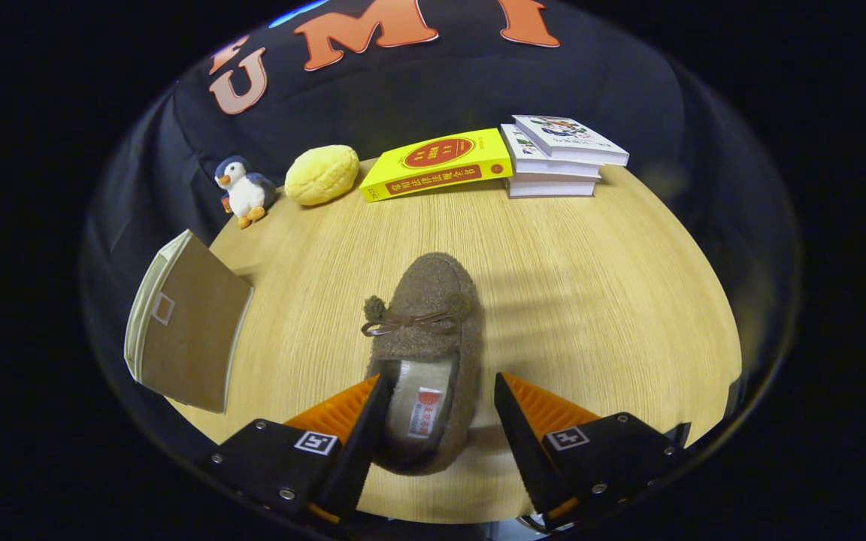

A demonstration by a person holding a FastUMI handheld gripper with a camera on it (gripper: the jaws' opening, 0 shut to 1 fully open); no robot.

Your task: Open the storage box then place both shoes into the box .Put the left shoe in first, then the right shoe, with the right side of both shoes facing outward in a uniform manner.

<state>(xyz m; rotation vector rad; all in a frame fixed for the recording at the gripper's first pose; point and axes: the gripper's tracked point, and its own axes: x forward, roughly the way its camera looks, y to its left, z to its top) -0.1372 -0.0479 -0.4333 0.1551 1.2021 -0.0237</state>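
Note:
A brown fuzzy slipper with a small bow and pompoms lies on the wooden table, toe pointing away from me. Its heel end sits between the fingers of my gripper, which is open. The left fingertip is against the heel's left side. A gap of bare table separates the right fingertip from the slipper. The storage box, tan with cream edges and a small pull tab on its front panel, stands at the table's left edge, left of the slipper and beyond the left finger.
Along the back of the table sit a penguin plush, a yellow bun-shaped toy, a yellow book and a stack of white books. Bare tabletop stretches to the right of the slipper.

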